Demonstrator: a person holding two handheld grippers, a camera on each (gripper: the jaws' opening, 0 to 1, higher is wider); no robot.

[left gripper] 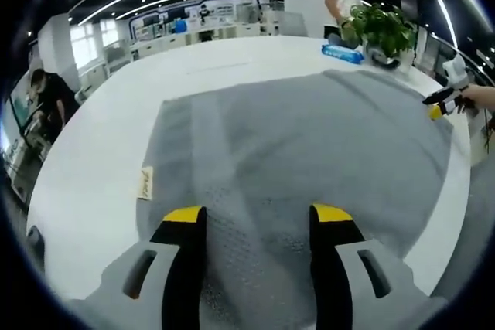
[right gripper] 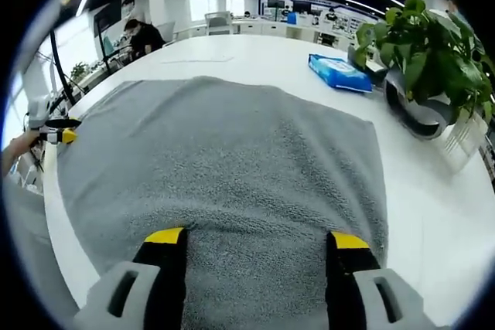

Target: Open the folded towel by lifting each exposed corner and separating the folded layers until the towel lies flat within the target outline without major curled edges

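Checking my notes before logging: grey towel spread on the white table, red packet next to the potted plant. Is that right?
Not quite: the packet is blue, not red, as the right gripper view shows. The rest holds: grey towel spread on the white table, packet next to the potted plant.

Grey terry-cloth towel (right gripper: 232,168) on a white round table (right gripper: 433,214) — blue flat packet (right gripper: 339,72), green leafy plant (right gripper: 433,36), yellow-tipped jaws.

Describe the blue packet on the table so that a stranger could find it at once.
On the white table, look past the far edge of the grey towel. The blue packet lies flat there, beside the potted plant. It is the table's one bright blue thing.
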